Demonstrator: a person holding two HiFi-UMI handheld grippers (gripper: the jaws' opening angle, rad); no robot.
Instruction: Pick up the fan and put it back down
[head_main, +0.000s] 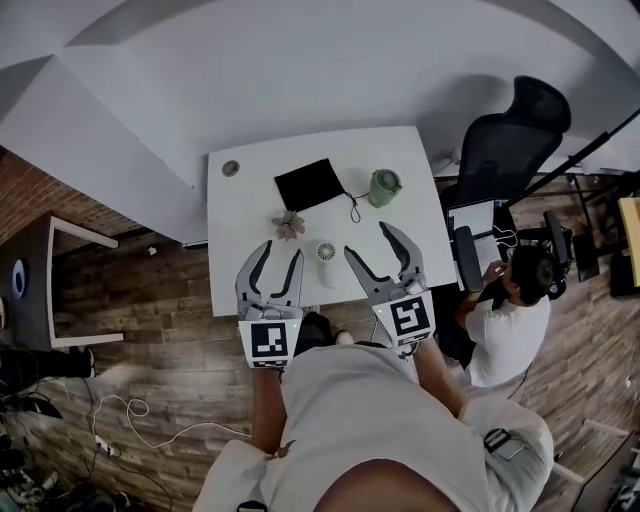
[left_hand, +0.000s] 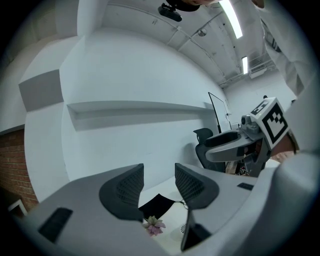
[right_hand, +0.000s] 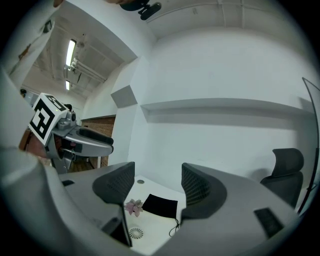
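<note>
Table (head_main: 232, 270): white, set against the wall, with wood floor on its near side.
Left gripper (head_main: 281, 250): held over the table's near part, jaws apart with nothing between them.
Flower (head_main: 289, 225): pink, lying on the table just beyond the left gripper's tips.
Pouch (head_main: 310, 184): black and flat, farther back, with a cord trailing from its right corner.
Fan (head_main: 326, 252): small and white with a round grille, standing on the table between the two grippers and touched by neither.
Right gripper (head_main: 367, 238): just right of the fan, jaws spread with nothing gripped.
Green container (head_main: 385, 186): near the table's far right corner.
Office chair (head_main: 510, 135): black, right of the table.
Person (head_main: 505, 335): seated at the far right.
</note>
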